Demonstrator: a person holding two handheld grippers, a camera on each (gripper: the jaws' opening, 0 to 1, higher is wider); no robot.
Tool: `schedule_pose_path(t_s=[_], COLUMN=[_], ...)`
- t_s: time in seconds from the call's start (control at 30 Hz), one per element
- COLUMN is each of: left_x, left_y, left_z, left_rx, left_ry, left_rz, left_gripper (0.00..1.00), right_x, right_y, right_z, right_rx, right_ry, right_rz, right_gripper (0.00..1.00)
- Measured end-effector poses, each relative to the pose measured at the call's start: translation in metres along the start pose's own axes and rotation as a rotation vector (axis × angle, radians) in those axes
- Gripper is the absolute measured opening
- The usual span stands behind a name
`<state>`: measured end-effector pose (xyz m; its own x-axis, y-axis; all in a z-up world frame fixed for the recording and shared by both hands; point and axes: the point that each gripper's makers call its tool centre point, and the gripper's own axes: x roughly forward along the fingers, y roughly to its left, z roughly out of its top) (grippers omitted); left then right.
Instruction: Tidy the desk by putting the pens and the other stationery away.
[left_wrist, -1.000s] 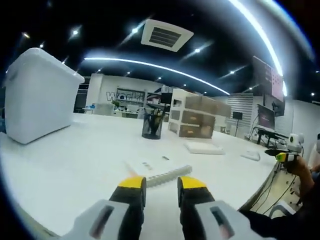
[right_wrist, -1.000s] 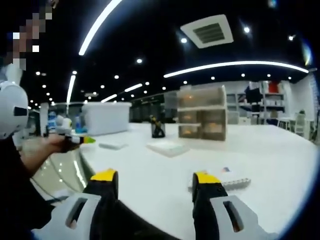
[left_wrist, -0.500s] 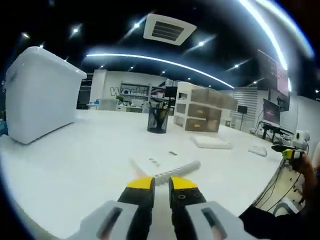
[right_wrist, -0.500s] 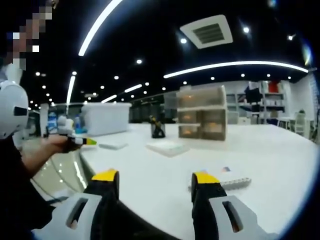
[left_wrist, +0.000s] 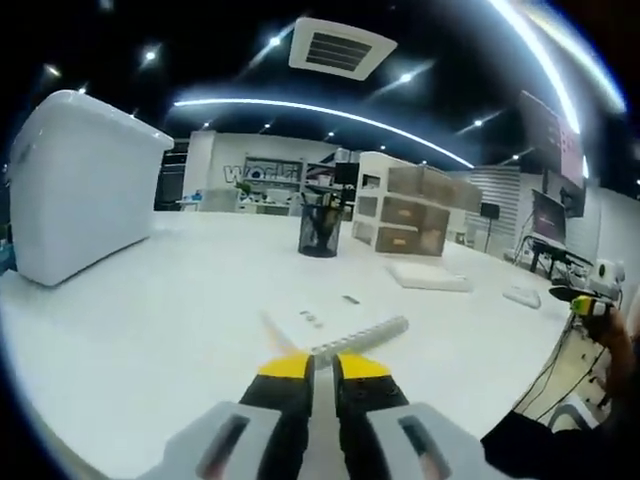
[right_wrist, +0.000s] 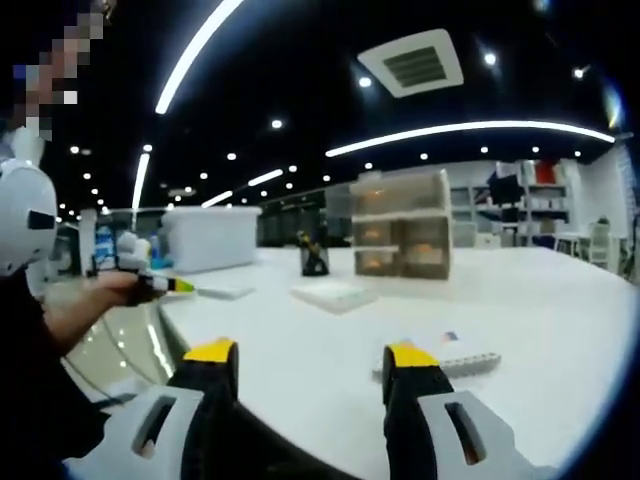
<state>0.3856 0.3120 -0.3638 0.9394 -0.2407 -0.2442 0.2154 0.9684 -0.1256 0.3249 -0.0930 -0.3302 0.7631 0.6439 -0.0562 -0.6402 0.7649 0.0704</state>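
Note:
A white spiral-bound notebook (left_wrist: 335, 325) lies flat on the white desk (left_wrist: 150, 320), just ahead of my left gripper (left_wrist: 322, 365). Its jaws are shut, with nothing visible between them. A black mesh pen cup (left_wrist: 319, 229) with pens stands further back. My right gripper (right_wrist: 310, 355) is open and empty over the desk's near edge. A spiral-bound notebook (right_wrist: 445, 362) lies just right of its right jaw. The pen cup (right_wrist: 315, 259) stands far back. A hand holds the left gripper (right_wrist: 165, 284) beyond the desk's left edge, and the right gripper (left_wrist: 585, 303) appears far right.
A large white lidded bin (left_wrist: 80, 190) stands at the left, and a translucent drawer unit (left_wrist: 410, 212) behind the pen cup. A flat white pad (left_wrist: 430, 278) and a small white item (left_wrist: 520, 295) lie toward the right. The drawer unit (right_wrist: 400, 235) and a pad (right_wrist: 335, 295) lie ahead.
My left gripper's jaws have closed from open to shut, and its view has drifted slightly. The right gripper stays open and still.

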Motion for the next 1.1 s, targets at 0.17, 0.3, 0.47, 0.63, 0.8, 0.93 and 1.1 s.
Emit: schedule_pose_path(t_s=[0.17, 0.3, 0.47, 0.63, 0.8, 0.93, 1.1], left_x=[0.0017, 0.0023, 0.0029, 0.0028, 0.0024, 0.0021, 0.0023], left_y=[0.0001, 0.0011, 0.0022, 0.0024, 0.0020, 0.0018, 0.0022], left_z=[-0.0006, -0.0012, -0.0019, -0.0022, -0.0027, -0.0030, -0.0031], left_rx=[-0.004, -0.007, -0.005, -0.006, 0.002, 0.006, 0.003], left_ry=[0.004, 0.006, 0.009, 0.009, 0.007, 0.008, 0.011], left_rz=[-0.001, 0.001, 0.004, 0.003, 0.003, 0.004, 0.005], left_gripper=[0.08, 0.07, 0.05, 0.04, 0.03, 0.03, 0.03], right_x=[-0.0015, -0.0026, -0.0033, -0.0046, -0.0054, -0.0052, -0.0058], right_y=[-0.0016, -0.0027, -0.0027, -0.0035, -0.0042, -0.0031, -0.0025], right_z=[-0.0011, -0.0019, -0.0020, -0.0042, -0.0049, -0.0059, -0.0067], right_rx=[0.004, 0.005, 0.006, 0.007, 0.006, 0.004, 0.005], right_ry=[-0.001, -0.001, -0.004, 0.000, 0.001, 0.003, 0.005], right_rz=[-0.003, -0.007, -0.008, -0.011, -0.015, -0.013, -0.013], right_gripper=[0.55, 0.55, 0.55, 0.55, 0.55, 0.55, 0.55])
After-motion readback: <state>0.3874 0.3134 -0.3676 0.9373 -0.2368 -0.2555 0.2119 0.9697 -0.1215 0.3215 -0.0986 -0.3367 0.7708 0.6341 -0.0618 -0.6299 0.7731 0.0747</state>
